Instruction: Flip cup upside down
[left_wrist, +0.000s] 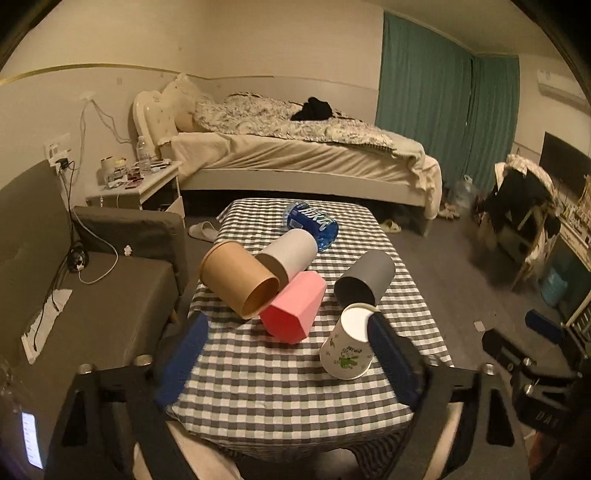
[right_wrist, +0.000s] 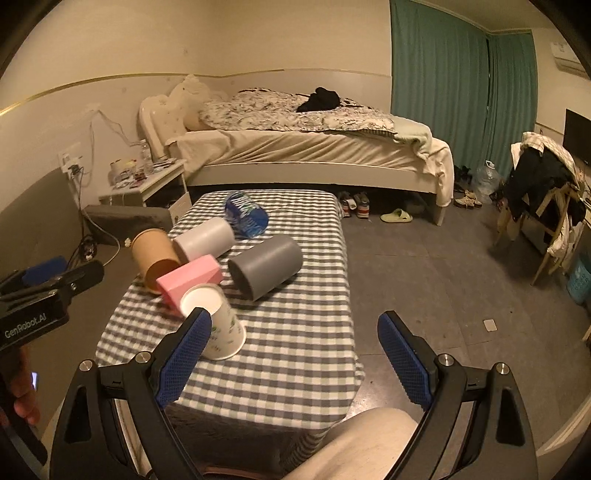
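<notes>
A white paper cup with a green print stands upside down, wide rim on the checked tablecloth, near the front right; it also shows in the right wrist view. My left gripper is open, its right finger beside the cup. My right gripper is open, its left finger in front of the cup, and it holds nothing. Lying on their sides are a brown cup, a white cup, a pink cup and a grey cup.
A blue-labelled water bottle lies at the far end of the table. A grey sofa is on the left, a bed behind, and a chair with clothes on the right. My knee is under the right gripper.
</notes>
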